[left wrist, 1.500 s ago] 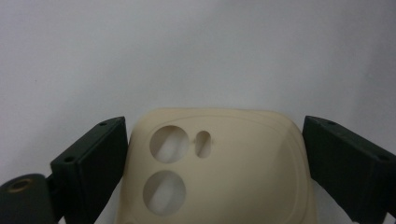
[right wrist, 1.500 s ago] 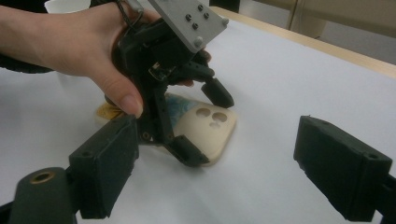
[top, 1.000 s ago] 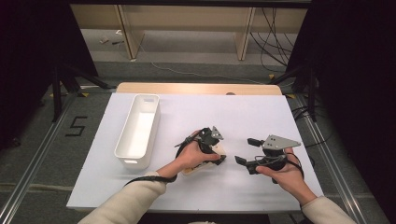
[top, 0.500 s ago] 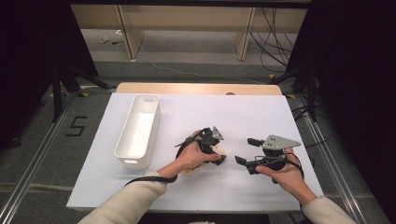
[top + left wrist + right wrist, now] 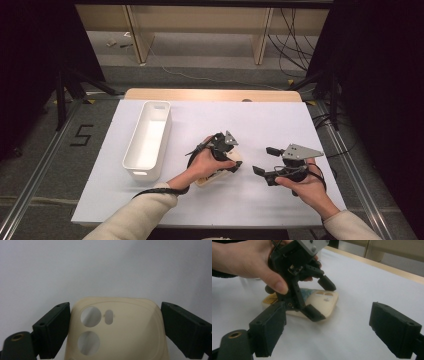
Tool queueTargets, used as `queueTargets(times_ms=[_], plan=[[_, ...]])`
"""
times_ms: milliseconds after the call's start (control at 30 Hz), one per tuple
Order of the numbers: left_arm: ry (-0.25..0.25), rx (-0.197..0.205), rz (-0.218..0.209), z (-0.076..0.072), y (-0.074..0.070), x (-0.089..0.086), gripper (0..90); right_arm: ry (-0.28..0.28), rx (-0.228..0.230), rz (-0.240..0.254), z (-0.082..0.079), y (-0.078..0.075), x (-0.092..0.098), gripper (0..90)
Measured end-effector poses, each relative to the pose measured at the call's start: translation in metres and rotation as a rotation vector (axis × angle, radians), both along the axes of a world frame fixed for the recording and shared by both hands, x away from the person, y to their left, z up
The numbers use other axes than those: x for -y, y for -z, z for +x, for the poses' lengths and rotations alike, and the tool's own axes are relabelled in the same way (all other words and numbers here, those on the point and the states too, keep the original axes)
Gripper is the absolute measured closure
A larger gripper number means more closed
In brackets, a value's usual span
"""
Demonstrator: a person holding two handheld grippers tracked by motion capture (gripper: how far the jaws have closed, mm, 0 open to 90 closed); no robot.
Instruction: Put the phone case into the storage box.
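Note:
A cream phone case [image 5: 125,325] with round camera cut-outs lies flat on the white table sheet [image 5: 260,120]. My left gripper [image 5: 113,315] straddles its top end, and a black jaw presses on each long side. In the high view the left gripper [image 5: 231,159] points down at the case [image 5: 212,179], which is half hidden under the hand. In the right gripper view the left gripper [image 5: 324,301] sits over the case [image 5: 319,300]. My right gripper [image 5: 263,160] hovers to the right of the case. Its jaws [image 5: 329,322] are wide apart, with nothing between them.
A long white bin [image 5: 167,131] stands on the left part of the sheet. The table's wooden far edge [image 5: 210,95] shows beyond the sheet. Black cables trail from both grippers towards the person.

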State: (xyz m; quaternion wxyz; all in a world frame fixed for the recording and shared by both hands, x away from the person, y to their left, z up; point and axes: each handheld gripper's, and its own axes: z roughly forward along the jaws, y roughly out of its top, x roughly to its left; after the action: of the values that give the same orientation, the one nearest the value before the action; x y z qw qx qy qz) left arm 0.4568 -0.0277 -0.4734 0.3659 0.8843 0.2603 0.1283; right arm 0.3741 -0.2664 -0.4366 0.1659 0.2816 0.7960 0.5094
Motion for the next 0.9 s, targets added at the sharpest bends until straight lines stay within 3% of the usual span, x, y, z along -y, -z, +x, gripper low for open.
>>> queueTargets(times_ms=[900], plan=[[-0.113,0.135,-0.169,0.003,-0.051,-0.020,11.5,0.014,0.007,0.013,0.001,-0.001,0.002,15.1]])
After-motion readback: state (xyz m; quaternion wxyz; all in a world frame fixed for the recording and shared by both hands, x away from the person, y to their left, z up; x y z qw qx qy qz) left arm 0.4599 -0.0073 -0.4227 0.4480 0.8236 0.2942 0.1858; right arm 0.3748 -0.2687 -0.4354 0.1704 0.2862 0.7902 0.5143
